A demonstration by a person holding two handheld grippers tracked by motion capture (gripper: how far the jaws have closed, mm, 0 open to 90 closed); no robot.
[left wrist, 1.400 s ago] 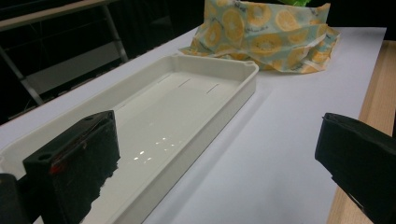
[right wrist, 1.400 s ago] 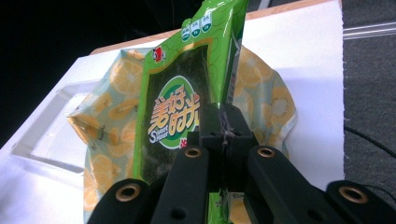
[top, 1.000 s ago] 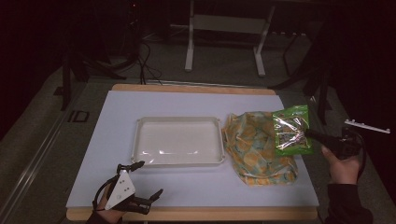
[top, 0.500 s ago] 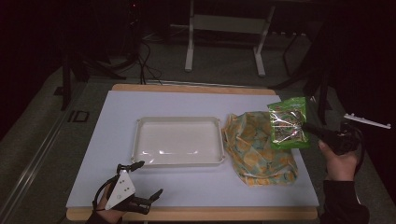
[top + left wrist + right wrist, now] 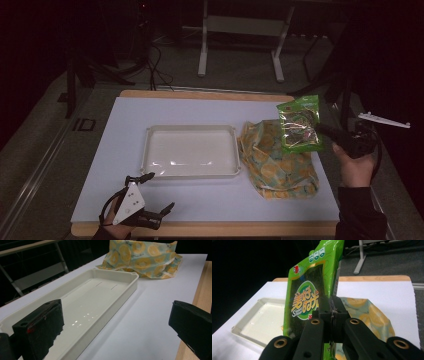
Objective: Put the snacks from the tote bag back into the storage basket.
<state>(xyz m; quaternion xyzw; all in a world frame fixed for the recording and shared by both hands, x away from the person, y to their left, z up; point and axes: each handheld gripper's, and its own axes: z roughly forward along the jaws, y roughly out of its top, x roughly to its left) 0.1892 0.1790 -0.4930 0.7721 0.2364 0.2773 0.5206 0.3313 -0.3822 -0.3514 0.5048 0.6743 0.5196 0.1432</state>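
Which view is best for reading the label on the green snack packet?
The right gripper view: the green snack packet is close up, its label readable, pinched at one edge by the right gripper. The high view shows it small, held above the patterned cloth.

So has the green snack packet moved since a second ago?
Yes. The green snack packet, clamped in the right gripper, has lifted off the orange-print cloth, up and slightly toward the white tray.

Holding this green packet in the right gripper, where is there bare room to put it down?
The white tray is empty, the widest free spot. Bare table lies beyond the tray and to its left. A bare strip runs along the near edge between the left gripper and the orange-print cloth. The cloth crowds the right side, under the green packet.
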